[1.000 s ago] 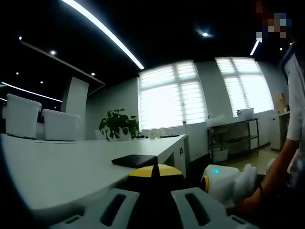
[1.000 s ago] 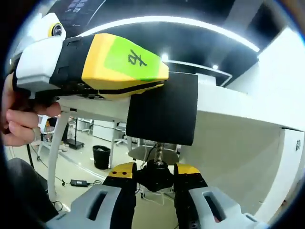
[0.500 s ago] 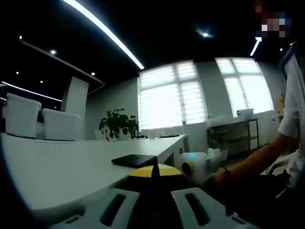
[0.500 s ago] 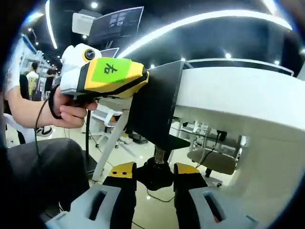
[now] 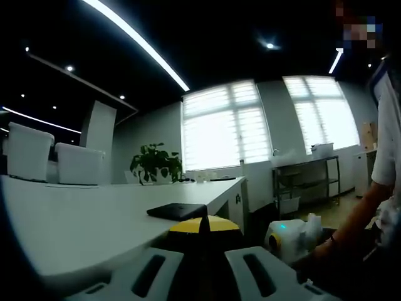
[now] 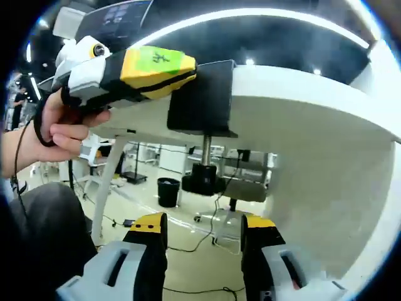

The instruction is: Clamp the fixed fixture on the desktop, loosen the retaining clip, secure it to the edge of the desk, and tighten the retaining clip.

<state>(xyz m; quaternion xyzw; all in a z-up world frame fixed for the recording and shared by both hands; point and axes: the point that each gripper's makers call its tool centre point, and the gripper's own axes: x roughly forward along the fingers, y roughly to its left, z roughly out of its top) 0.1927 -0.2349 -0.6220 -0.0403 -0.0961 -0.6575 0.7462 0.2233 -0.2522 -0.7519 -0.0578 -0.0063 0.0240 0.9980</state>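
Note:
The black fixture point(image 6: 202, 100) sits clamped over the edge of the white desk point(image 6: 301, 125), its screw point(image 6: 205, 149) and black knob point(image 6: 203, 179) hanging below the desk's underside. My left gripper point(image 6: 156, 68), yellow with a green label, is shut on the fixture's upper part and is held by a hand point(image 6: 59, 128). My right gripper point(image 6: 203, 229) stands open just below the knob, apart from it. In the left gripper view the fixture's top plate point(image 5: 177, 211) lies flat on the desk point(image 5: 75, 226) beyond my left gripper point(image 5: 205, 235); my right gripper point(image 5: 289, 235) shows low at the right.
A potted plant point(image 5: 155, 164) and white chairs point(image 5: 78, 164) stand at the desk's far side, with a shelf rack point(image 5: 310, 179) by the windows. Under the desk are its leg point(image 6: 108, 188), a black bin point(image 6: 167, 191) and cables on the floor. The person's leg point(image 6: 37, 232) is at the left.
My right gripper has opened, let go of the knob and drawn back below it. My left gripper stays shut on the fixture; its view has not shifted.

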